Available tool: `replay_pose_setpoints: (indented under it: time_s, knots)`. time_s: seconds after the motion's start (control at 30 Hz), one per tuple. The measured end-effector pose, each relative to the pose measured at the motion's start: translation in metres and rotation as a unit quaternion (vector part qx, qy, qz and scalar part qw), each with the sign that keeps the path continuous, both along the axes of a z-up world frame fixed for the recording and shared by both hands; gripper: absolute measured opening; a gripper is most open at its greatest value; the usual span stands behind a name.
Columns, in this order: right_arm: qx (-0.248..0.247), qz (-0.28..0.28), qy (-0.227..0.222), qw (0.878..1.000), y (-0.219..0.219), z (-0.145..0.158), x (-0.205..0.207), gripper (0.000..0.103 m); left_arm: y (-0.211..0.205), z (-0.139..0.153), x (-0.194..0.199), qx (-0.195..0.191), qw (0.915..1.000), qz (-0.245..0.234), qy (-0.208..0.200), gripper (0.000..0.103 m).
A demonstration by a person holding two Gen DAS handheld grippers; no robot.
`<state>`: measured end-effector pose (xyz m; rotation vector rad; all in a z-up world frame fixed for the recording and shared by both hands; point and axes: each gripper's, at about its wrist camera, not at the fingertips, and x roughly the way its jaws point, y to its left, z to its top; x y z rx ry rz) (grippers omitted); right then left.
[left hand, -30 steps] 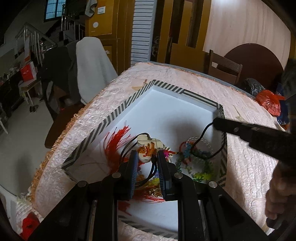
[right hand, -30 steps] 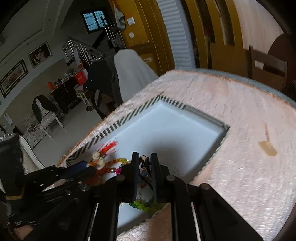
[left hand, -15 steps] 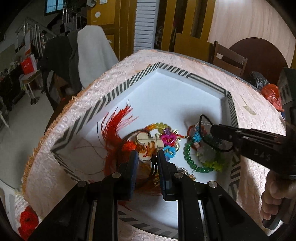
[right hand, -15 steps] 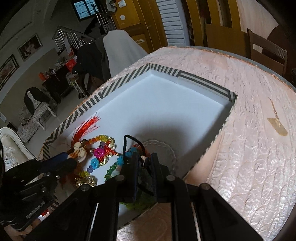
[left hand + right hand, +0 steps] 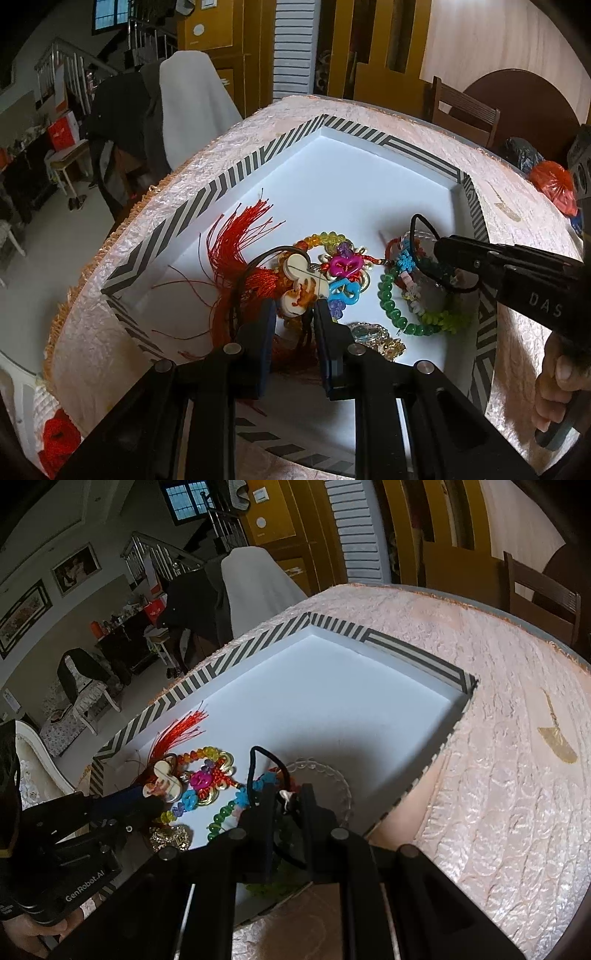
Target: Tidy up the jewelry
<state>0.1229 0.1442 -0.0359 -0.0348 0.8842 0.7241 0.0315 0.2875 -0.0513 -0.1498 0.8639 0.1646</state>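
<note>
The left black two-finger gripper (image 5: 293, 314) angles downward, jaws partly apart. The right black gripper (image 5: 286, 805) angles downward too, jaws nearly closed, a bare hand (image 5: 557, 384) holding its handle.

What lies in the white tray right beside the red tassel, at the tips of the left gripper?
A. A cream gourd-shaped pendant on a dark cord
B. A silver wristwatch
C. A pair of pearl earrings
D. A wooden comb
A. In the left wrist view a cream gourd-shaped pendant on a dark cord sits by the red tassel in the white tray, just ahead of the left gripper.
</note>
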Motion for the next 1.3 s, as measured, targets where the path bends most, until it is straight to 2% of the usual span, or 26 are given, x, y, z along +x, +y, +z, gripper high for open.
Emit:
replay_pose_setpoints:
  time_s: [0.07, 0.1, 0.13, 0.23, 0.27, 0.3, 0.37, 0.4, 0.5, 0.63, 0.73, 0.83, 0.87, 0.93, 1.1, 1.23, 1.3]
  knots:
    - [0.001, 0.001, -0.004, 1.0, -0.001, 0.0, -0.001, 0.012, -0.001, 0.0, 0.001, 0.004, 1.0, 0.001, 0.0, 0.055]
    - [0.003, 0.0, -0.005, 1.0, -0.002, 0.0, -0.001, 0.012, 0.001, -0.002, 0.001, -0.002, 1.0, 0.006, 0.001, 0.072]
    - [0.005, -0.001, -0.006, 1.0, -0.002, 0.0, -0.002, 0.013, 0.002, -0.003, 0.001, -0.009, 0.9999, 0.007, 0.001, 0.076]
    - [0.013, 0.006, -0.012, 1.0, -0.001, 0.0, -0.006, 0.022, -0.005, -0.005, 0.002, 0.012, 0.9999, -0.001, 0.0, 0.082]
    - [0.014, 0.017, -0.018, 1.0, 0.001, 0.001, -0.009, 0.032, -0.007, -0.007, 0.003, 0.016, 0.9999, -0.001, 0.004, 0.082]
    - [0.006, 0.029, -0.029, 0.999, 0.005, 0.002, -0.013, 0.051, -0.01, -0.008, 0.004, 0.031, 0.9995, -0.001, 0.007, 0.082]
    - [0.002, 0.057, -0.034, 0.998, 0.011, 0.001, -0.02, 0.069, -0.011, -0.009, 0.004, 0.031, 0.9995, 0.001, 0.007, 0.083]
    - [-0.003, 0.064, -0.038, 0.997, 0.013, 0.001, -0.023, 0.073, -0.011, -0.01, 0.004, 0.032, 0.9995, 0.001, 0.009, 0.083]
    - [-0.008, 0.061, -0.05, 0.997, 0.017, 0.001, -0.029, 0.077, -0.012, -0.01, 0.007, 0.037, 0.9992, -0.007, 0.016, 0.085]
    - [0.025, 0.053, -0.035, 0.998, 0.008, 0.008, -0.025, 0.076, -0.009, -0.01, 0.009, 0.029, 0.9992, -0.012, 0.025, 0.085]
    - [0.034, 0.03, -0.051, 0.998, -0.007, 0.021, -0.023, 0.076, -0.009, -0.009, 0.012, 0.021, 0.9991, -0.015, 0.034, 0.086]
    - [0.017, 0.018, -0.059, 0.998, -0.019, 0.032, -0.023, 0.076, -0.009, -0.005, 0.015, 0.002, 0.9989, -0.023, 0.04, 0.087]
    - [0.005, 0.013, -0.062, 0.998, -0.023, 0.035, -0.023, 0.076, -0.008, -0.001, 0.012, -0.009, 0.9992, -0.019, 0.033, 0.089]
    - [-0.009, 0.009, -0.064, 0.998, -0.03, 0.039, -0.026, 0.076, -0.009, 0.012, 0.005, -0.007, 0.9998, -0.006, 0.017, 0.103]
    - [-0.046, -0.001, -0.073, 0.996, -0.052, 0.056, -0.049, 0.081, -0.02, 0.046, -0.018, 0.022, 0.9997, 0.004, -0.003, 0.103]
    - [-0.051, -0.01, -0.089, 0.995, -0.073, 0.067, -0.075, 0.083, -0.028, 0.072, -0.037, 0.027, 0.9993, 0.002, -0.024, 0.103]
    - [-0.038, -0.013, -0.083, 0.996, -0.086, 0.071, -0.085, 0.083, -0.034, 0.079, -0.043, 0.03, 0.9993, 0.004, -0.024, 0.103]
